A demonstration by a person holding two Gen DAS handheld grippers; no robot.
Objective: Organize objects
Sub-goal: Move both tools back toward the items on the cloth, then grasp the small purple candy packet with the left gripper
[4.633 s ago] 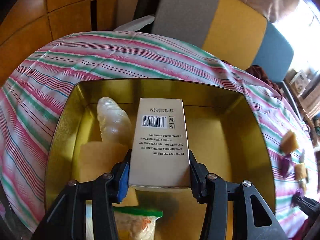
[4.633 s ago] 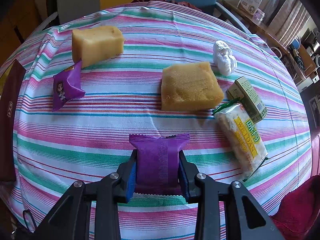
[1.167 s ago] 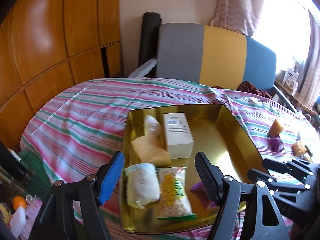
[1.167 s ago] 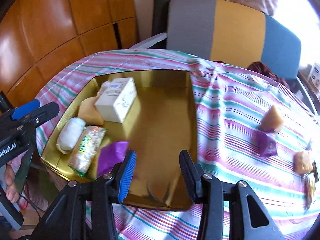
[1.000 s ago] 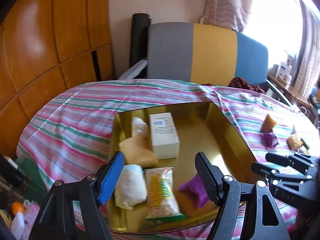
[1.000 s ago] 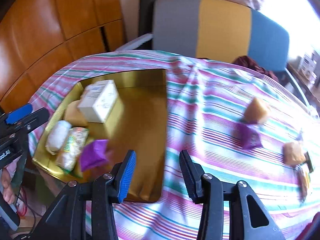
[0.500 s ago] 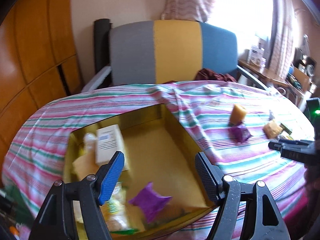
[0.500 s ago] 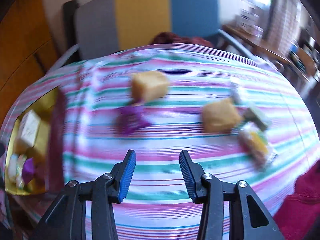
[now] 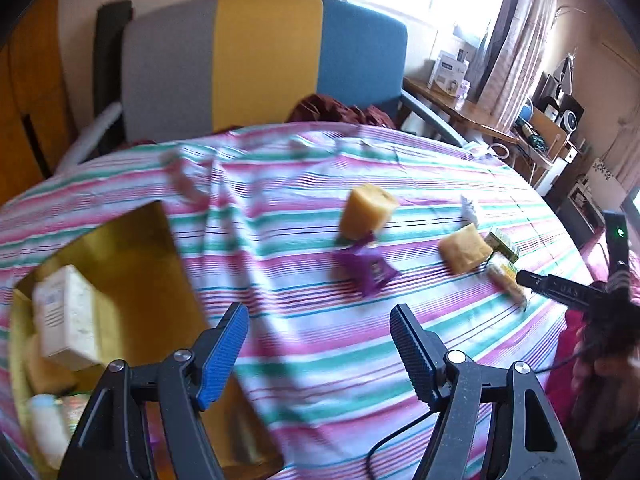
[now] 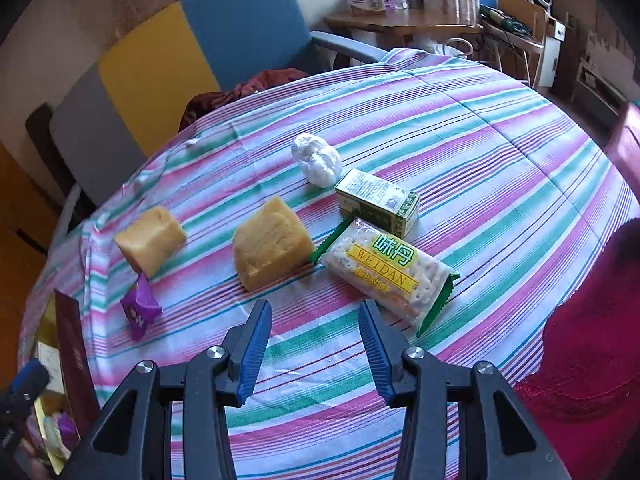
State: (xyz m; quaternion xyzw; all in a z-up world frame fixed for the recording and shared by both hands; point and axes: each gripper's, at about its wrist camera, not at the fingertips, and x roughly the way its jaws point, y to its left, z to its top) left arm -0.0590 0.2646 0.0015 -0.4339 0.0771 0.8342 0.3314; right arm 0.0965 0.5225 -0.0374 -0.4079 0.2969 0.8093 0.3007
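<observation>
Striped cloth (image 10: 480, 128) fills right-wrist frame. Right gripper (image 10: 314, 350) narrow, empty, low centre. Left gripper (image 9: 320, 354) wide, empty. Gold tray (image 9: 132, 248) lower left of left-wrist frame. Likely next: sponge (image 10: 272, 250) just above right gripper; widen first, straddle flat sides, avoid cracker pack (image 10: 386, 272) touching it.

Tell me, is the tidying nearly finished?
About halfway. The gold tin already holds the white box and other snacks. Both tools, left and right, are empty. Six things wait on the tablecloth, including the cracker pack and purple packet.
</observation>
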